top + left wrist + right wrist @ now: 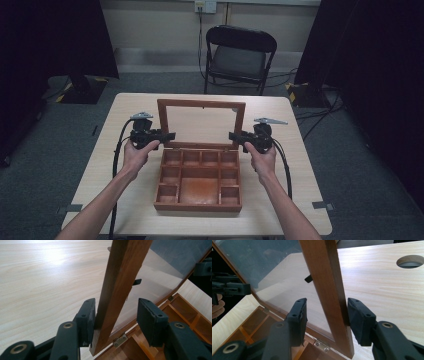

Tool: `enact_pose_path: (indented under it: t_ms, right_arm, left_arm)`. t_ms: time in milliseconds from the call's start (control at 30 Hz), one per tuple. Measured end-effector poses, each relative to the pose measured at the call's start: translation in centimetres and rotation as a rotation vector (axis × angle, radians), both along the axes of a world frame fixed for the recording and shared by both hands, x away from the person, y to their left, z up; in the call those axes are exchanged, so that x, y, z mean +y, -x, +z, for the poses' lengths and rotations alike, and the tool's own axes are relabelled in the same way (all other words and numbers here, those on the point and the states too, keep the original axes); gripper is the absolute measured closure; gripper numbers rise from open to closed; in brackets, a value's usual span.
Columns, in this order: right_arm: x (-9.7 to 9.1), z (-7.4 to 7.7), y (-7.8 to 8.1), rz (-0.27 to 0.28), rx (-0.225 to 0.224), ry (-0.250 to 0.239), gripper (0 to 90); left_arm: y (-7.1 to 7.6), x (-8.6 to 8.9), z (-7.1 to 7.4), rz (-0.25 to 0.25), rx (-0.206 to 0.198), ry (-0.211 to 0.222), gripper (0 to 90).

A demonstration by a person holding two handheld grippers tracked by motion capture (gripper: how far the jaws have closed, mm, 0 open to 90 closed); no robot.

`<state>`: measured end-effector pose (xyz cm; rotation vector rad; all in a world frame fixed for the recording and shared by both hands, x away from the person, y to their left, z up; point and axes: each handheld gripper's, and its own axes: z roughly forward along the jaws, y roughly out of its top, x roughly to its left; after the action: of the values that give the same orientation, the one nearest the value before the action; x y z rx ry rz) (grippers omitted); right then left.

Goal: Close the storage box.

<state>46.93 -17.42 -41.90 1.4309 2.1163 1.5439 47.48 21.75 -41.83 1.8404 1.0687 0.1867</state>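
Both open astride lid [201,102] | left tongs [170,136], right tongs [232,136] | upright, long axis crosswise

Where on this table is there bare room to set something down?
Free: the table strips left and right of the wooden box, and the band behind its raised lid. Crowded: beside the lid's side rails, where the left gripper and right gripper sit.

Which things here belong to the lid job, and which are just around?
In the job:
- box, open, compartments empty
- glass lid, standing up
- left gripper, at the lid's left rail
- right gripper, at its right rail

Just around:
- table
- chair
- floor cables
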Motion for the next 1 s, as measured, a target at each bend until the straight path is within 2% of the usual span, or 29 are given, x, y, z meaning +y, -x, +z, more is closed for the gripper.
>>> enact_pose_path:
  t_ms: [200,400,533,633,767,1000]
  right_arm:
    - [0.1,0.4,0.3,0.000,0.005,-0.031,44.1]
    - [0.3,0.8,0.6,0.009,0.007,-0.045,40.4]
    - [0.3,1.0,1.0,0.015,0.004,-0.035,40.7]
    - [0.4,1.0,1.2,-0.002,0.019,0.005,41.5]
    - [0.2,1.1,1.6,-0.007,0.023,0.009,43.0]
    - [-0.1,1.3,2.2,-0.010,0.020,0.009,44.5]
  left_arm:
    - [0.7,0.0,0.4,-0.002,-0.042,-0.026,49.8]
    - [1.1,0.0,0.7,-0.007,-0.048,-0.021,49.2]
    - [1.4,0.0,0.9,-0.015,-0.050,-0.016,47.2]
    - [1.6,-0.1,1.1,-0.008,-0.067,-0.022,47.2]
    - [1.8,-0.1,1.2,-0.018,-0.073,-0.029,47.0]
    - [2.6,-0.5,1.4,-0.008,-0.125,-0.068,46.1]
